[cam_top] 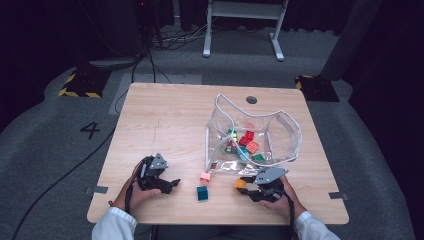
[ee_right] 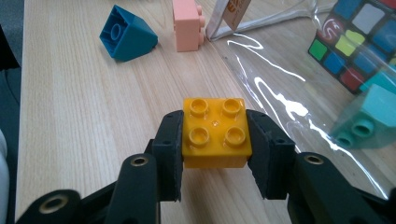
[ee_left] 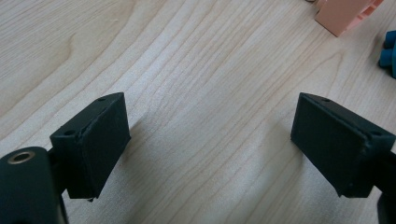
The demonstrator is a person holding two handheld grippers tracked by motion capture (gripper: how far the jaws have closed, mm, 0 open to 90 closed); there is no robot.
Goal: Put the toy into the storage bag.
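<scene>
A: From the high view, what is there?

B: The right gripper (cam_top: 243, 184) sits at the near edge of the bench (cam_top: 165, 125), with a yellow brick (cam_top: 240, 183) at its tip, just in front of the clear bag (cam_top: 287, 132). The left gripper (cam_top: 172, 184) rests near the person's left hand (cam_top: 134, 192), well apart from the bag. A pink brick (cam_top: 204, 176) and a teal block (cam_top: 202, 193) lie between the two grippers. The bag's contents are small and blurred by the plastic (red, orange and green pieces can be made out, little more).

A: And the left gripper view?

B: Its jaws stand wide apart over bare wood, nothing between them. The pink brick (ee_left: 348, 14) and the teal block (ee_left: 388, 51) are cut off at the top right corner.

A: The right gripper view?

B: The right gripper (ee_right: 215, 140) is clamped on the yellow brick (ee_right: 215, 133), studs up, one pad on each side. Whether the brick touches the bench cannot be told. Beyond it lie the teal block (ee_right: 127, 33) and the pink brick (ee_right: 187, 25), its top cut off. To the right, behind glare on the clear bag (ee_right: 280, 70), a colour-tiled cube (ee_right: 359, 39) is partly cut off, and a pale turquoise brick (ee_right: 371, 119) is hazy.
</scene>
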